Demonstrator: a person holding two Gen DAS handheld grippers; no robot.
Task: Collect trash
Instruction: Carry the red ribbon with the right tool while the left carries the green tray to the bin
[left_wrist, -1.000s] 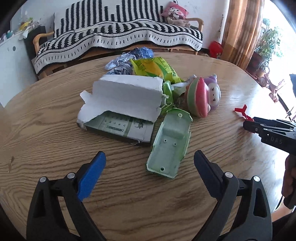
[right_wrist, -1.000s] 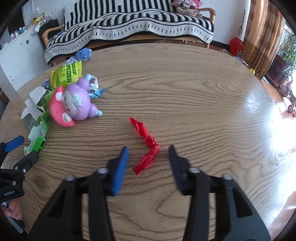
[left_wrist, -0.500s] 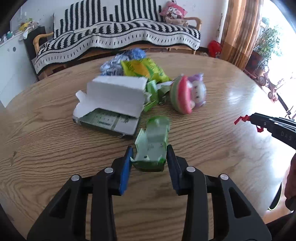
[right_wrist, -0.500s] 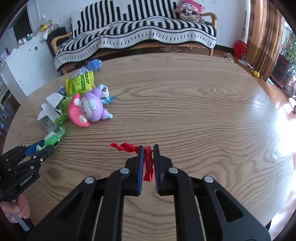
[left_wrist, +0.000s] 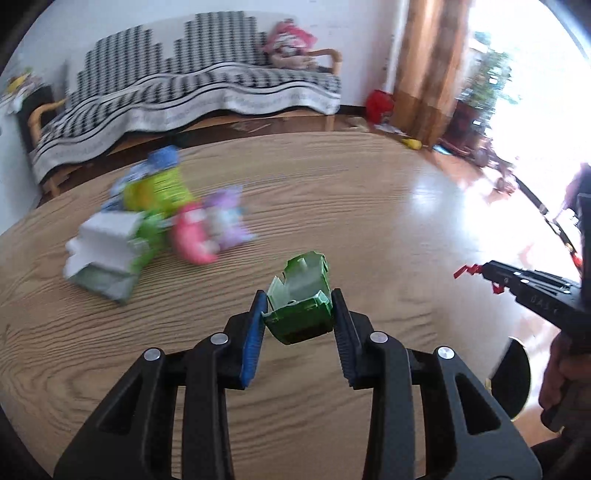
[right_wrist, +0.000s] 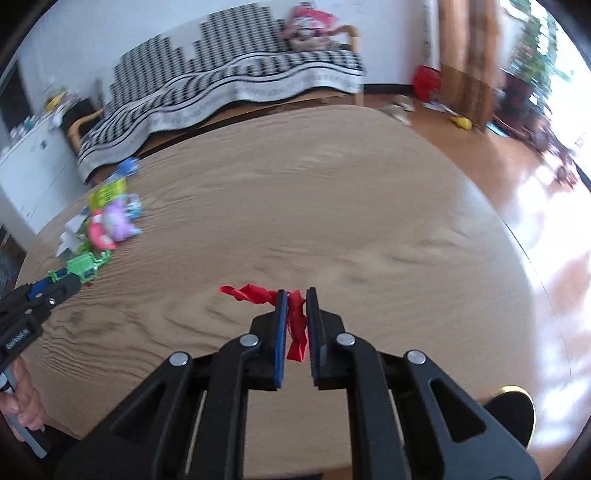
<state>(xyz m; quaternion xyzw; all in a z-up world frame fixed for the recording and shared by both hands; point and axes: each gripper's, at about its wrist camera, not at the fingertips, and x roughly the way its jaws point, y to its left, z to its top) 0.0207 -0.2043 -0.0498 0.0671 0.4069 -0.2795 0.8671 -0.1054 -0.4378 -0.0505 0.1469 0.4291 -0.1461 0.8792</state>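
Both grippers have closed on their pieces and lifted them off the wooden table (left_wrist: 369, 206) since the earlier frames, when the green plastic tray and the red wrapper lay flat on the wood between open jaws. Now the left gripper (left_wrist: 298, 325) is clenched on the green plastic tray (left_wrist: 301, 295), its blue pads (left_wrist: 255, 339) pressing the 2 long sides so the thin shell bows slightly and stands tilted up between them. Gripping across the narrow width looks like the sensible choice, since the tray is too long to span endwise. The right gripper (right_wrist: 295, 321) is pinched fully onto the red wrapper (right_wrist: 295, 325), caught mid-length so 1 twisted end trails out to the left and the other hangs between the fingers.

Each gripper points steeply downward and forward over the table, and the blur across both views suggests the hands are in quick travel. Left behind in a loose heap at the far left are the white carton (left_wrist: 107, 247), a yellow-green snack bag (left_wrist: 155, 188), a blue wrapper (left_wrist: 162, 158) and the pink and purple toy (left_wrist: 210, 230). No bin is visible, so where the 2 pieces are headed cannot be told.
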